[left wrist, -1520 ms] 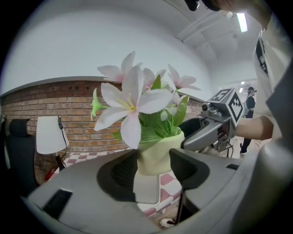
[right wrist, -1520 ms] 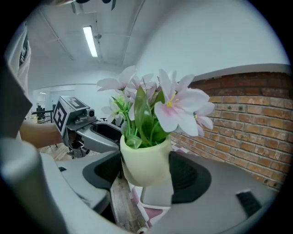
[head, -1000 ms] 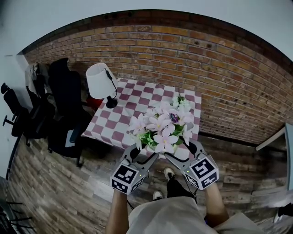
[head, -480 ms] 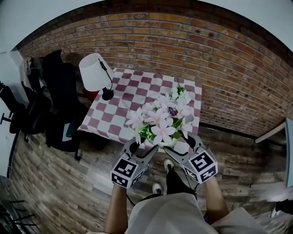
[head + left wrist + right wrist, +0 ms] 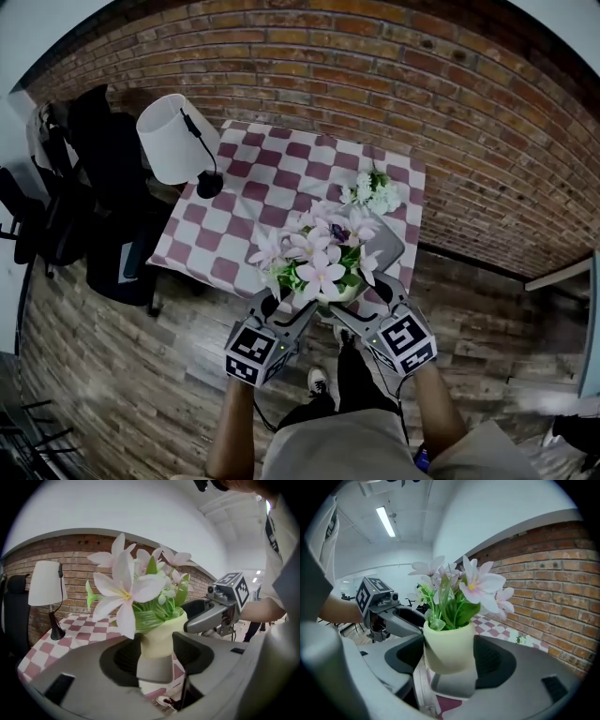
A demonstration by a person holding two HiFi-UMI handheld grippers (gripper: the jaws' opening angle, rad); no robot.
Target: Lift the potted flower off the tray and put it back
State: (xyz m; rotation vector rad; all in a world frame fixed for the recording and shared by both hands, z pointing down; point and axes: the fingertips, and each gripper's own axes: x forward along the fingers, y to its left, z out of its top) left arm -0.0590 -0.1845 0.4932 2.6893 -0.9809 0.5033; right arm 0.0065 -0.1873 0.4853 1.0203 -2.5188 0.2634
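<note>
The potted flower (image 5: 317, 264), pink-white blooms in a pale yellow pot (image 5: 161, 637), hangs over the near edge of the checkered table (image 5: 272, 178). My left gripper (image 5: 284, 305) and right gripper (image 5: 373, 298) clamp the pot from either side. In the left gripper view the left gripper (image 5: 157, 654) has its pads against the pot. The right gripper view shows the same for the right gripper (image 5: 451, 660) on the pot (image 5: 447, 644). A grey tray (image 5: 392, 246) lies on the table just beyond the blooms, partly hidden by them.
A white table lamp (image 5: 172, 139) stands at the table's far left corner. A small bunch of white flowers (image 5: 371, 192) lies at the far right. Dark chairs (image 5: 89, 202) stand left of the table, and a brick wall (image 5: 375, 84) runs behind it.
Both grippers have come down with the potted flower, toward the table's near edge and the grey tray. Their grip on the pot is unchanged.
</note>
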